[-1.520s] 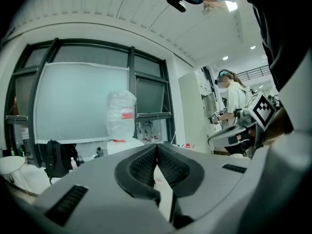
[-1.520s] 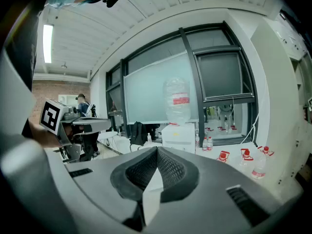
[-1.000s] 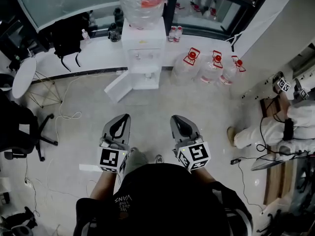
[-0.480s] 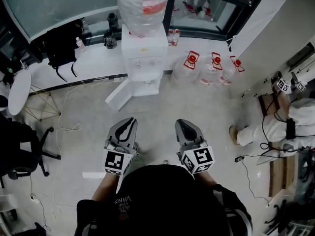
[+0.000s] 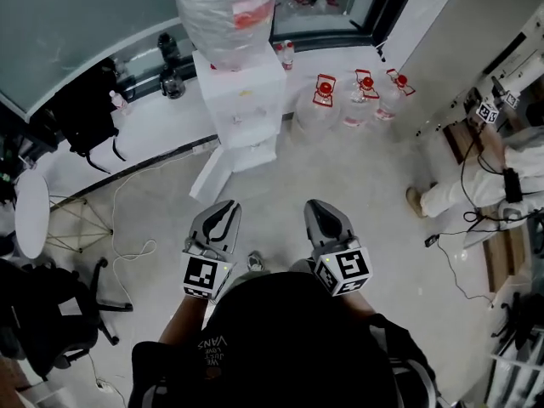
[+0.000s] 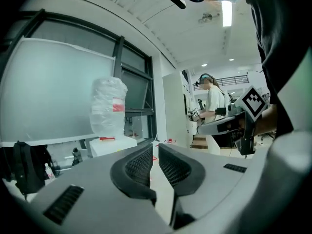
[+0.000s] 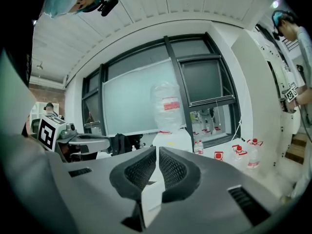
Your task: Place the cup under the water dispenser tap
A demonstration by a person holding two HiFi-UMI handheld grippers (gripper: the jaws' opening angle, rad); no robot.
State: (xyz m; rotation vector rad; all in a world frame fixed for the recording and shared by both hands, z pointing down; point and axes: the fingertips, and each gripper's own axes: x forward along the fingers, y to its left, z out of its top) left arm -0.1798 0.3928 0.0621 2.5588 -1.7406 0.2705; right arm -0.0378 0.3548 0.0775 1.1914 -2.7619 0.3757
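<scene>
**Head view: water dispenser point(image 5: 240, 100) straight ahead, no cup to be seen**

The left gripper point(image 5: 223, 209) and right gripper point(image 5: 320, 207) sit side by side at lower centre, both aimed up the frame. In each gripper view the ribbed pads point(image 6: 139, 165) stand nearly together, with only a thin slit and nothing between them, so both are empty. The white dispenser stands at upper centre against the window ledge, with its inverted bottle point(image 5: 225, 7) on top and its lower door point(image 5: 210, 172) swung open to the left. It lies almost directly up-frame from the left gripper, which I judge the better lined-up hand. No cup can be made out anywhere, and the tap recess is too small to read.
</scene>
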